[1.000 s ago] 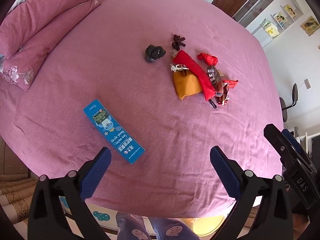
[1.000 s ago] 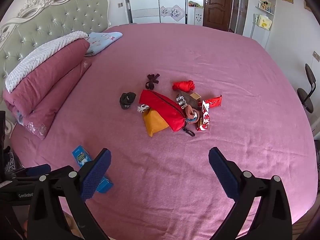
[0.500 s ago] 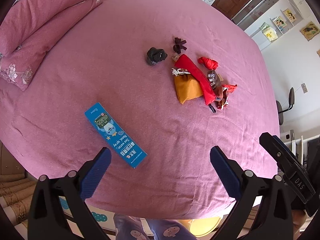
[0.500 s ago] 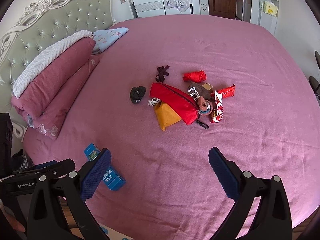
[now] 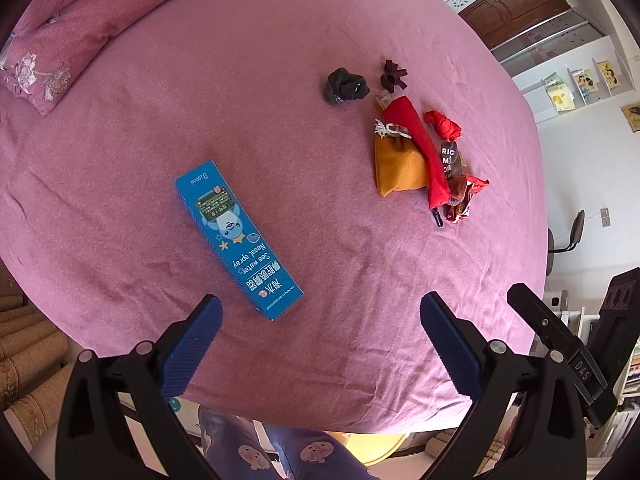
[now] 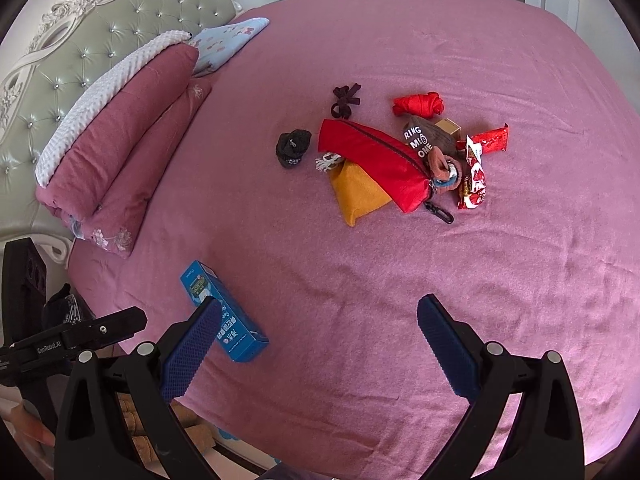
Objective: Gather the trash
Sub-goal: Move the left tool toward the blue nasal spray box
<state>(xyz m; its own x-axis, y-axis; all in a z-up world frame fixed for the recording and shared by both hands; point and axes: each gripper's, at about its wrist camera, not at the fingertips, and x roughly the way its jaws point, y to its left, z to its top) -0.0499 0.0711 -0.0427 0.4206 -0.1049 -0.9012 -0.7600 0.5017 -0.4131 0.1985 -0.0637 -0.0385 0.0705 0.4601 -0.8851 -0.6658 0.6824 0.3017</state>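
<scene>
Left wrist view, left to right: folded dusty-pink quilt with embroidered flowers (image 5: 60,32) in the upper left of the frame, lying on the wide pink bedspread (image 5: 200,120). Left gripper (image 5: 320,330) at lower centre, blue ribbed fingers (image 5: 192,350) spread wide apart, nothing between them. Long blue cardboard nasal-spray box (image 5: 236,238) lies flat at centre-left, its near end just above and between the finger tips, not touching them. Right of centre, a cluster: crumpled dark grey sock (image 5: 344,86), small dark maroon hair bow (image 5: 394,76), flat mustard-yellow fabric pouch (image 5: 398,166) partly under a long red zip pouch (image 5: 420,148), a red knotted cloth bundle (image 5: 444,124), and red snack wrappers (image 5: 464,200) at the cluster's lower right edge. Far right edge: black body of the other gripper, white wall shelves above it. Right wrist view, left to right: tufted grey-green headboard (image 6: 100,32) in the upper left, quilt below it, pale blue printed pillow (image 6: 228,40) beside that. The spray box sits lower left, partly hidden behind the left finger of the right gripper (image 6: 318,336); whether they touch cannot be told. This gripper's fingers also stand wide open and empty. The same cluster lies above centre, well apart from the fingers, wrappers on its right side beside a dark brown packet with white lettering (image 6: 424,140).
</scene>
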